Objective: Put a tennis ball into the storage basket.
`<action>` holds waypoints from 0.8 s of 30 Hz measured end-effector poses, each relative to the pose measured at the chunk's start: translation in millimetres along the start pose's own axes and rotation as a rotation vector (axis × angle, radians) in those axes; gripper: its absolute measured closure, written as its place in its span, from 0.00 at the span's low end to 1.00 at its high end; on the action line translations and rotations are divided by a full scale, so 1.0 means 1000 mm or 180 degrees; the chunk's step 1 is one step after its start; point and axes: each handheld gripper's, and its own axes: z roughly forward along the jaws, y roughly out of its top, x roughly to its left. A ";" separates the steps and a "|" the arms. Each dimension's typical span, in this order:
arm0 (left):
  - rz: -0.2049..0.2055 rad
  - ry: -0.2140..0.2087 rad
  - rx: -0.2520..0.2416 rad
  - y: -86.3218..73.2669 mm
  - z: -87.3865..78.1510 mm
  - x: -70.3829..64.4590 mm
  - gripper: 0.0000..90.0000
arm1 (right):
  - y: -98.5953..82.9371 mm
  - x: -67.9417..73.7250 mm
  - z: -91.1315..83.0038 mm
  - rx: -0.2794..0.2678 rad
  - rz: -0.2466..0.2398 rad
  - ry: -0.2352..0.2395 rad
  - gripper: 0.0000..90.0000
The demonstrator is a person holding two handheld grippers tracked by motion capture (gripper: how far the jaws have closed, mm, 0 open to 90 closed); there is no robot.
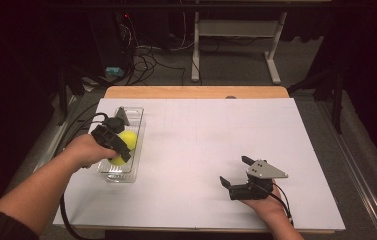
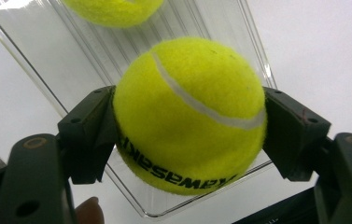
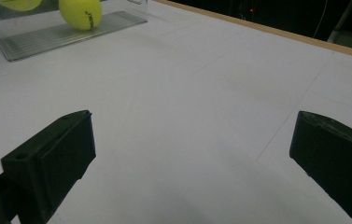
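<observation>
A yellow tennis ball (image 2: pixel 187 116) with black lettering sits clamped between the two black jaws of my left gripper (image 2: pixel 190 126), just above the near end of a clear plastic tray (image 2: pixel 71 60). A second yellow ball (image 2: pixel 113 9) lies farther along the tray. In the high view the left gripper (image 1: pixel 120 152) hangs over the tray (image 1: pixel 121 175) at the table's left, partly covering one ball (image 1: pixel 117 161), with the other ball (image 1: pixel 129 139) beside it. My right gripper (image 1: pixel 235 171) is at the front right, jaws wide apart and empty, aimed left across the white sheet (image 3: pixel 192 93) toward the tray (image 3: pixel 47 37).
A white sheet (image 1: pixel 211 135) covers most of the wooden table (image 1: pixel 196 92). Behind the table are a desk frame (image 1: pixel 271 55) and loose cables (image 1: pixel 146 55) on the floor. Dark surroundings flank both sides.
</observation>
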 end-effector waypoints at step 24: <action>0.0049 -0.0011 -0.0005 0.002 -0.005 -0.004 0.01 | 0.001 0.000 -0.001 -0.0015 0.0001 0.0004 0.00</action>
